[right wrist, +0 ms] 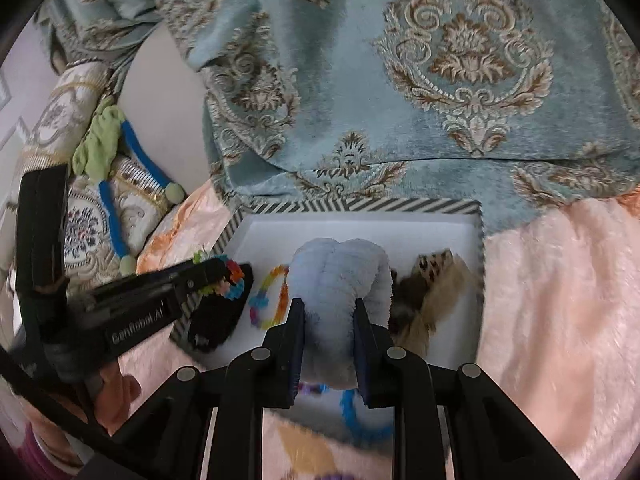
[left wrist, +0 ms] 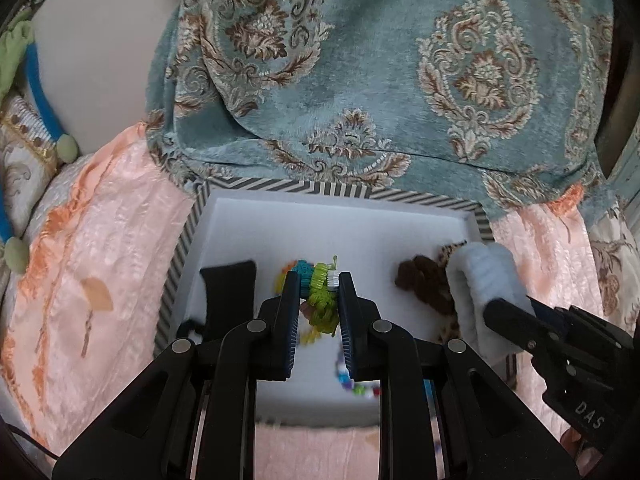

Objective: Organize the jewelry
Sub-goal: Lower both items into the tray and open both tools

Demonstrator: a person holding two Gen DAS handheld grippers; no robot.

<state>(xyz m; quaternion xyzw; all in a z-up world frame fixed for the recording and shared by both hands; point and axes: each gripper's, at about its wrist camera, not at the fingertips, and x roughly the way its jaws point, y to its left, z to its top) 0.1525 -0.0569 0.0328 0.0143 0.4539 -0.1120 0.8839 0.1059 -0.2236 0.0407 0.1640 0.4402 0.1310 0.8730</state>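
Note:
A white box with a striped rim (left wrist: 280, 187) (right wrist: 360, 204) lies on a peach bedspread. My left gripper (left wrist: 319, 286) is shut on a bunch of small colourful hair ties (left wrist: 320, 298), green, teal and white, held over the box. My right gripper (right wrist: 329, 309) is shut on a fluffy light-blue scrunchie (right wrist: 340, 276) (left wrist: 486, 276), over the box's right part. Inside the box lie a black hair piece (left wrist: 230, 294) (right wrist: 218, 316), a rainbow elastic ring (right wrist: 270, 298), a brown scrunchie (left wrist: 424, 280) and a leopard-print scrunchie (right wrist: 434, 266). In the right wrist view the left gripper (right wrist: 216, 276) shows at the left.
A teal damask cushion (left wrist: 360, 72) (right wrist: 400, 80) rises just behind the box. A green and blue plush toy (right wrist: 108, 152) lies at the left on patterned pillows. More coloured elastics (left wrist: 352, 380) (right wrist: 360, 420) lie near the box's front edge. Peach bedspread (right wrist: 560, 300) surrounds the box.

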